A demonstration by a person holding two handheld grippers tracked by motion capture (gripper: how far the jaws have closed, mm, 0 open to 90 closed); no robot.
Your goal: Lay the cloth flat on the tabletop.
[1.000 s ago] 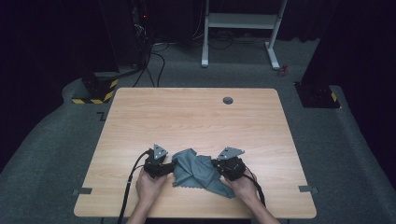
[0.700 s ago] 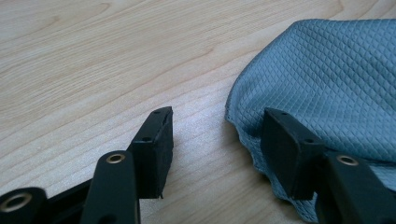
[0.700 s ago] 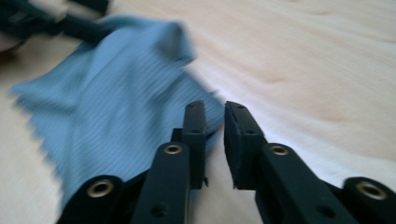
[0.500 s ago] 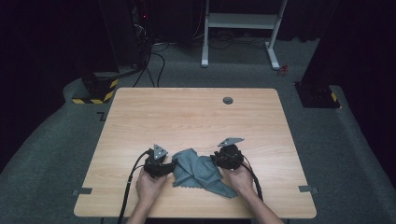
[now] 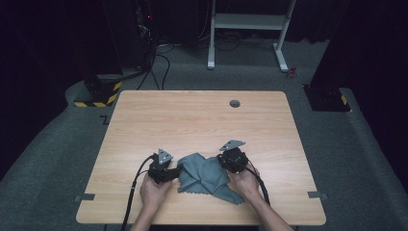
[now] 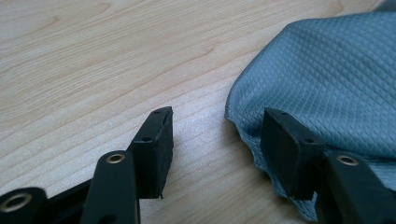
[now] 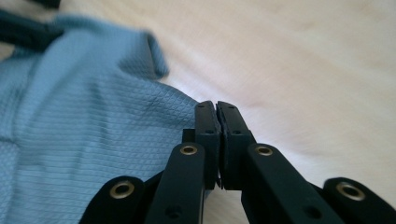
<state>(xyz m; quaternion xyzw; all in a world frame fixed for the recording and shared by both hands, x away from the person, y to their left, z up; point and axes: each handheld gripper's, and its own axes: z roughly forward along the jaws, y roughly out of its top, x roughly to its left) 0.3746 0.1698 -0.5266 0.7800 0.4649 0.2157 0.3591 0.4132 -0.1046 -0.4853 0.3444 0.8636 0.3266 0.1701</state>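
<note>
Grey-blue textured cloth (image 5: 206,177) crumpled near table (image 5: 202,120) front edge, no writing visible. Left gripper (image 6: 217,135) spread, straddling cloth's scalloped edge. Right gripper (image 7: 217,122) pressed together, pinching cloth edge. Far tabletop open.

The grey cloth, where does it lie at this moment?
In the high view the grey cloth lies crumpled near the table's front edge, between the left hand-held gripper and the right hand-held gripper.

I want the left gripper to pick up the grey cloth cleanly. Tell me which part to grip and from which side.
Grip the wavy hem of the grey cloth nearest the left gripper, coming in low along the table from the cloth's left. That edge lies thin and flat, and the open jaws already straddle it, one on bare wood, one over the fabric. The right gripper looks pinched shut at the opposite edge.
</note>
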